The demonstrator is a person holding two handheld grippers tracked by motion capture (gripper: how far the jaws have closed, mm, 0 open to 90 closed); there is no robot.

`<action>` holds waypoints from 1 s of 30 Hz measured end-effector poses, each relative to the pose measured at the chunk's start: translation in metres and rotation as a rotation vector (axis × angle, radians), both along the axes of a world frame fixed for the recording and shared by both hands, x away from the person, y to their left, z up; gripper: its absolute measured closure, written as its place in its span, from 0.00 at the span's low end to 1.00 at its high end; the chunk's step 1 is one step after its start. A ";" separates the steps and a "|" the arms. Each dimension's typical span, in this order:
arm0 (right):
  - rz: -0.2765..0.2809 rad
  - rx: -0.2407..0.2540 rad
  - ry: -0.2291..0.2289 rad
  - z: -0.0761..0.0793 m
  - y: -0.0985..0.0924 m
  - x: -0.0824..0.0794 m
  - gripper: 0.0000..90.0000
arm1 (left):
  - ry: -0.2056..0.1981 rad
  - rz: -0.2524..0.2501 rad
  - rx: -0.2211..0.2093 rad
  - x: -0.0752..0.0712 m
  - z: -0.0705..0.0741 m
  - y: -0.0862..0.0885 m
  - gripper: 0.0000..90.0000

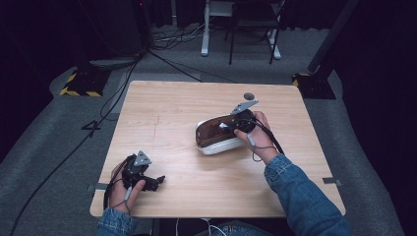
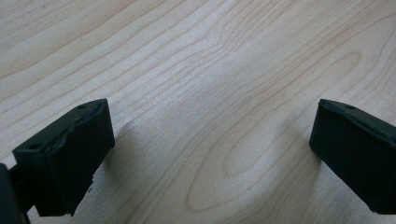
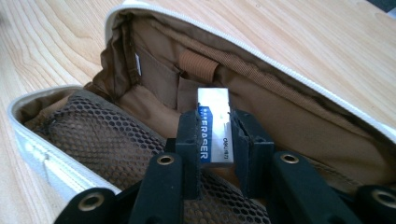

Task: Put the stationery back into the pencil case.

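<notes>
The eraser (image 3: pixel 214 126) sits between the two black jaws of the right gripper (image 3: pixel 214 140), and they squeeze it on both sides. It has a blue and white sleeve with letters on it. Its far end pokes into the open case (image 3: pixel 280 107), over the brown cloth inside. The right gripper view also shows a brown net pocket (image 3: pixel 107 140) on one side of the case and a small brown loop (image 3: pixel 198 63) at the back. From the high view, the case (image 1: pixel 214 145) is a white thing with a brown inside, lying near the middle of the table (image 1: pixel 172 108). The right gripper (image 1: pixel 231 125) reaches into it there, and the eraser is too small to make out. The left gripper (image 1: pixel 156 182) rests near the front left corner, well apart from the case. In the left gripper view, its jaws stand wide open over bare wood (image 2: pixel 210 93), with nothing between them.
</notes>
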State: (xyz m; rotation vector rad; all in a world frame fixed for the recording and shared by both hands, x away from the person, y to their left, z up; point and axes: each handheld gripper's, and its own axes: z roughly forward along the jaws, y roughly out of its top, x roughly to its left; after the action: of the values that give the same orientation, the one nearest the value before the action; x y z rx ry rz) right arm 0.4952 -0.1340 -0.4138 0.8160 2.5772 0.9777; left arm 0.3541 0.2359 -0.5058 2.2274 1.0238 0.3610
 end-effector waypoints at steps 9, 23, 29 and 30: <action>0.000 -0.027 0.029 -0.006 0.002 0.004 0.82 | 0.000 -0.001 0.000 0.000 0.000 0.000 0.00; -0.007 -0.027 0.013 -0.004 0.009 0.006 0.70 | 0.001 0.008 -0.006 0.000 0.000 -0.001 0.00; -0.008 -0.005 -0.018 0.001 0.007 0.003 0.65 | 0.001 0.008 -0.006 0.000 0.000 -0.001 0.00; -0.003 0.009 -0.029 0.006 0.003 -0.001 0.64 | 0.001 0.008 -0.006 0.000 0.000 -0.001 0.00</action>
State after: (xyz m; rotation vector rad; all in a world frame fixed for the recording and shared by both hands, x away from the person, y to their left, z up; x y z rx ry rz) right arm 0.4941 -0.1313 -0.4075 0.8017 2.5480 0.9941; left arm 0.3539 0.2350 -0.5062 2.2187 1.0337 0.3598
